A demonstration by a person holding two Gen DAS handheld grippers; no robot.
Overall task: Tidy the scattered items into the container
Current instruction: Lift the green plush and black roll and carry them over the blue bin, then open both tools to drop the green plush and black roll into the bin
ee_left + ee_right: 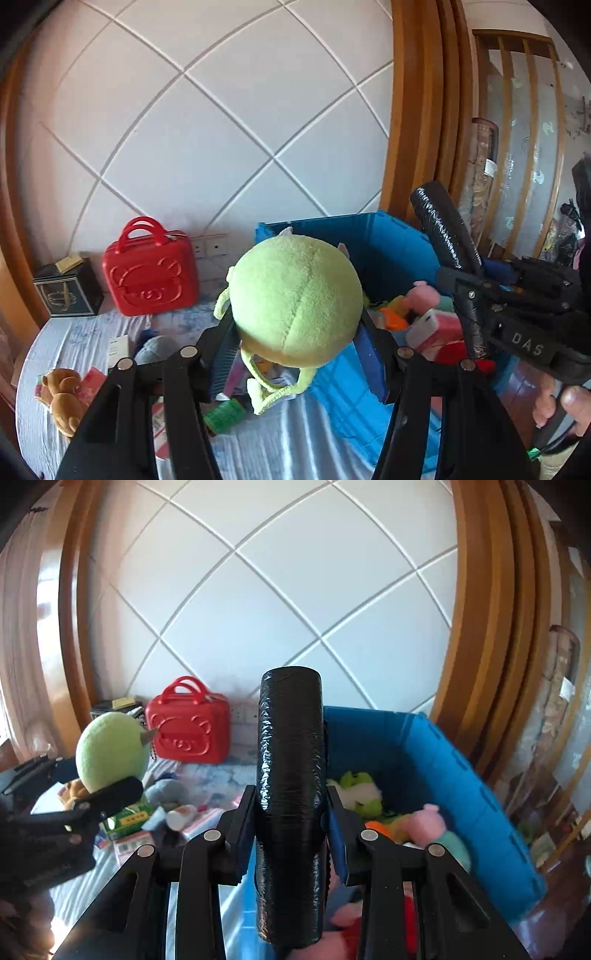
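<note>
My left gripper (295, 332) is shut on a round green plush toy (295, 299) with thin looped legs, held above the near rim of the blue bin (384, 243). It also shows in the right wrist view (110, 753). My right gripper (290, 812) is shut on a black roll of plastic bags (290, 775), held upright over the blue bin (424, 760). The roll (443, 229) and right gripper (476, 295) show at the right of the left wrist view. Inside the bin lie a pink pig plush (432, 819) and a green frog plush (360, 794).
On the bed sheet (277, 443) lie a brown teddy bear (62, 398), a grey plush (155, 350), a green spool (225, 413) and packets. A red case (149, 273) and a dark box (66, 288) stand against the quilted headboard. A wooden frame (417, 110) rises on the right.
</note>
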